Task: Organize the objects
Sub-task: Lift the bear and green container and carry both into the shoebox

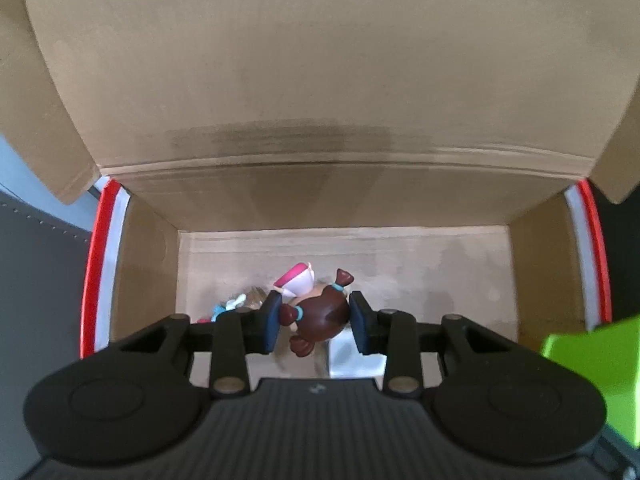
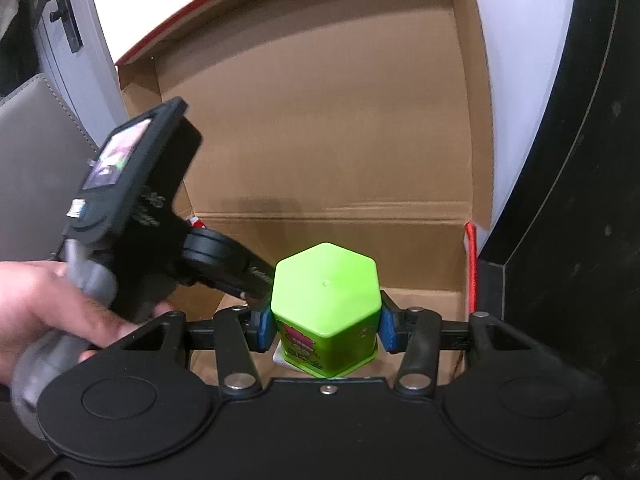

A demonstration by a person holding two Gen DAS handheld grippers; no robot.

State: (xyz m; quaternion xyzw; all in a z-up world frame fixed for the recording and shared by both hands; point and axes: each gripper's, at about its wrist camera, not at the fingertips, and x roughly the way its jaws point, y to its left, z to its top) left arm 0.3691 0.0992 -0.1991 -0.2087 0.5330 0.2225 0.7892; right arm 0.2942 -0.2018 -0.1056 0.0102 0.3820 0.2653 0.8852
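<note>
We see the left gripper [image 1: 316, 322] with fingers clamped on a small brown-haired plastic doll figurine [image 1: 320, 314], held inside the open brown cardboard box [image 1: 320, 80]. The right gripper [image 2: 326, 326] has its fingers clamped on a lime-green hexagonal plastic container [image 2: 325, 304] over the box; what looks like another small toy [image 1: 230, 304] lies on its floor.

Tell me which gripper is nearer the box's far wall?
Left. The left gripper, holding the figurine, is deep inside the cardboard box; the right gripper, clamping the green container, sits nearer the front.
</note>
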